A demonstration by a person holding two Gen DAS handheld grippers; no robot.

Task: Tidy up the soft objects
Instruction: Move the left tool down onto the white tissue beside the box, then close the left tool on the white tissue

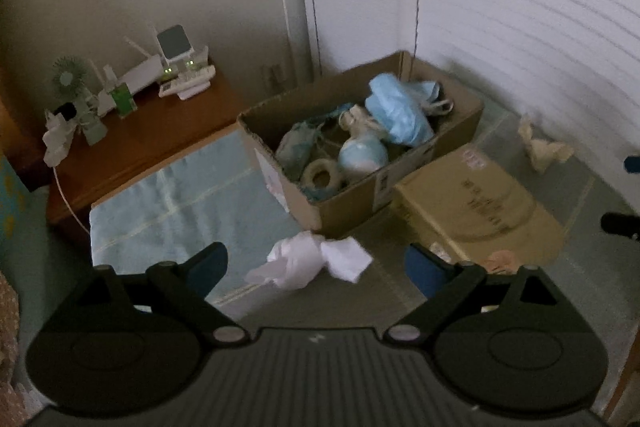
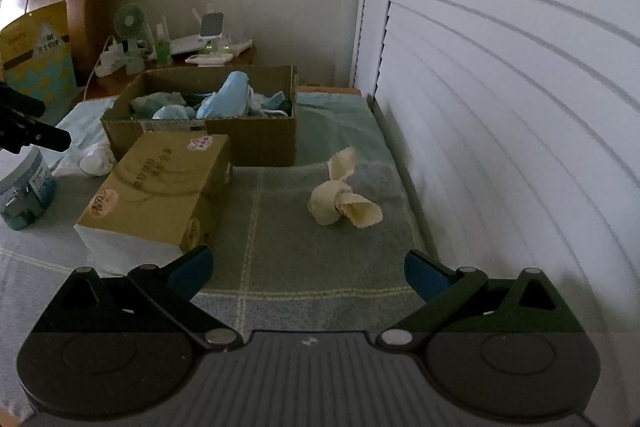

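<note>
Two knotted cloths loose on the bed, two cardboard boxes, both claws spread and empty.

One white knotted cloth (image 1: 308, 259) lies on the bedspread (image 2: 320, 267) just ahead of the left gripper (image 1: 316, 263), near the front corner of the open box (image 1: 352, 203). One cream knotted cloth (image 2: 340, 195) lies apart on the green blanket, ahead of the right gripper (image 2: 308, 271), near the slatted wall (image 2: 500, 107). Each gripper's two fingers stand wide apart, holding nothing. The open box holds a heap of pale blue soft things (image 1: 396, 111), count unclear, plus one round blue-and-white piece (image 1: 362, 151) and one ring-shaped piece (image 1: 322, 175). One closed box (image 2: 160, 195) sits against it, with dark printing and two stickers, too blurred to read. One blue tub (image 2: 28, 187) stands left. On the nightstand (image 1: 160, 131): one small fan (image 2: 130, 21), one green bottle (image 2: 162, 47), one router (image 1: 138, 75).
</note>
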